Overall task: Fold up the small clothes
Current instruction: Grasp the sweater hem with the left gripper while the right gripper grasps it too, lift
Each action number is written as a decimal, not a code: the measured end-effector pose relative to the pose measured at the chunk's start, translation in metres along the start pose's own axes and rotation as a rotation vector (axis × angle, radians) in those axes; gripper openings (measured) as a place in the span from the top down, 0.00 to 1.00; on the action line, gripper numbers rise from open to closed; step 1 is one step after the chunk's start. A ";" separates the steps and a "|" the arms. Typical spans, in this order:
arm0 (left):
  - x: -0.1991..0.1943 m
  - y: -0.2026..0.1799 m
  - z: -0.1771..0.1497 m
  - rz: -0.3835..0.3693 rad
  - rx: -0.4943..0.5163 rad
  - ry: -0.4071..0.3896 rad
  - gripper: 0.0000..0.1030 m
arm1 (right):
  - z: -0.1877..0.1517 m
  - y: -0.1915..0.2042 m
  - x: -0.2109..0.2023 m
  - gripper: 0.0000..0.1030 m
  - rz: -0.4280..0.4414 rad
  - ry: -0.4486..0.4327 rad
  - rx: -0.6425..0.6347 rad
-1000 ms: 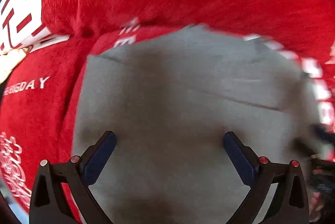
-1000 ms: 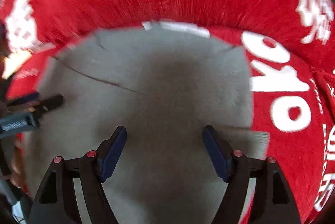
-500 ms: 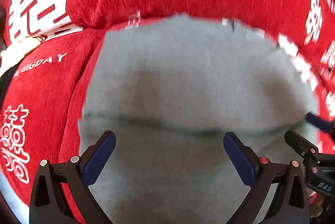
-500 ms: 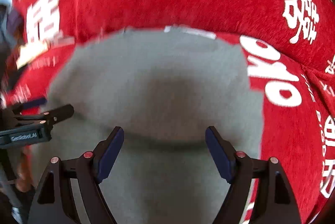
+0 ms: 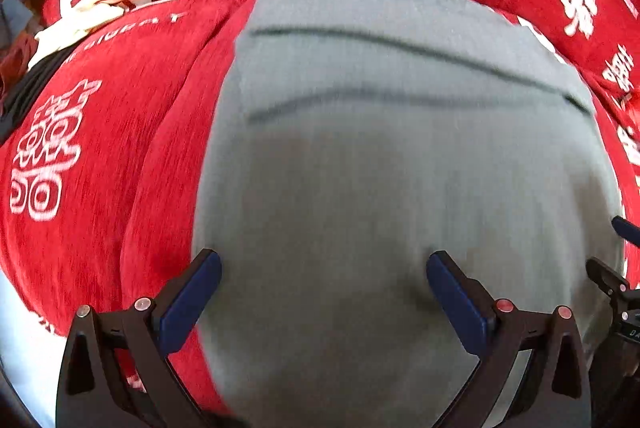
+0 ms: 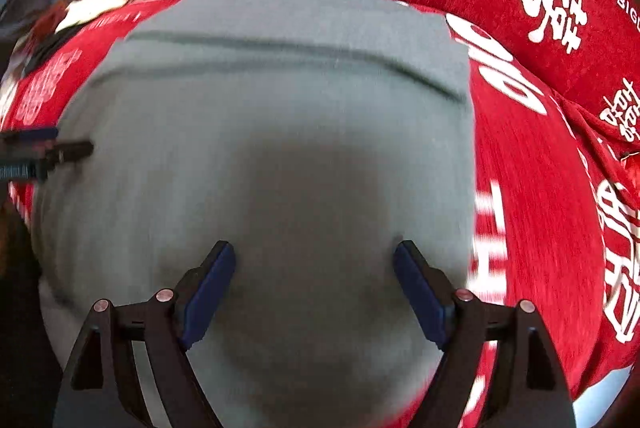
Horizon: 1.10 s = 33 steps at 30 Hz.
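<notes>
A grey garment (image 5: 400, 148) (image 6: 280, 108) lies flat on a red cover, with two dark fold lines across its far part. My left gripper (image 5: 324, 260) hangs open over the garment's near left part, nothing between its blue pads (image 5: 192, 292). My right gripper (image 6: 314, 252) hovers over the near right part. Its jaws are opening and hold nothing. Each gripper shows at the edge of the other's view: the right one (image 5: 616, 280) at the right edge, the left one (image 6: 48, 148) at the left edge.
The red plush cover (image 5: 100, 188) (image 6: 540, 188) with white characters spreads around the garment and rises in a ridge behind it. Cream and dark items (image 5: 60, 36) lie at the far left. A pale surface (image 5: 16, 328) shows past the cover's near left edge.
Both grippers have drawn back toward the garment's near end, so the fold lines now sit far up in both views. Both stayed open and empty.
</notes>
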State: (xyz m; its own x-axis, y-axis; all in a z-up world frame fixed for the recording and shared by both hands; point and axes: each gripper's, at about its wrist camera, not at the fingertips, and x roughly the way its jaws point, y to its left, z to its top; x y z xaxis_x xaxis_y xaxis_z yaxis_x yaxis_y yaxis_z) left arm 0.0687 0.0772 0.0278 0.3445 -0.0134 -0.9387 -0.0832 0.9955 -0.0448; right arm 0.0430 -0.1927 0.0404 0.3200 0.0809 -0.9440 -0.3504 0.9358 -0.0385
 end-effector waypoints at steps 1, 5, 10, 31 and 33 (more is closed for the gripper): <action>-0.003 0.003 -0.009 -0.004 0.018 -0.001 0.00 | -0.014 0.003 -0.002 0.16 -0.005 0.008 -0.039; -0.009 0.012 -0.033 0.031 0.084 0.078 0.00 | -0.055 0.005 -0.013 0.15 -0.031 0.043 -0.169; -0.037 -0.011 -0.030 0.028 0.182 -0.019 0.00 | -0.053 0.019 -0.031 0.15 -0.035 0.023 -0.232; -0.007 0.042 -0.056 0.068 0.175 0.177 0.00 | -0.081 0.009 -0.020 0.12 -0.045 0.027 -0.380; -0.012 0.061 -0.057 0.049 0.097 0.197 0.00 | -0.082 -0.002 -0.021 0.12 -0.051 0.100 -0.311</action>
State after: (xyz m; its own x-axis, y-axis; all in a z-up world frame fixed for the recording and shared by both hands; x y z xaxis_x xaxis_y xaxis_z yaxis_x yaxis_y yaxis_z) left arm 0.0063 0.1325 0.0165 0.1522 0.0270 -0.9880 -0.0018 0.9996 0.0271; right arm -0.0351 -0.2240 0.0335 0.2618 -0.0116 -0.9651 -0.5933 0.7868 -0.1704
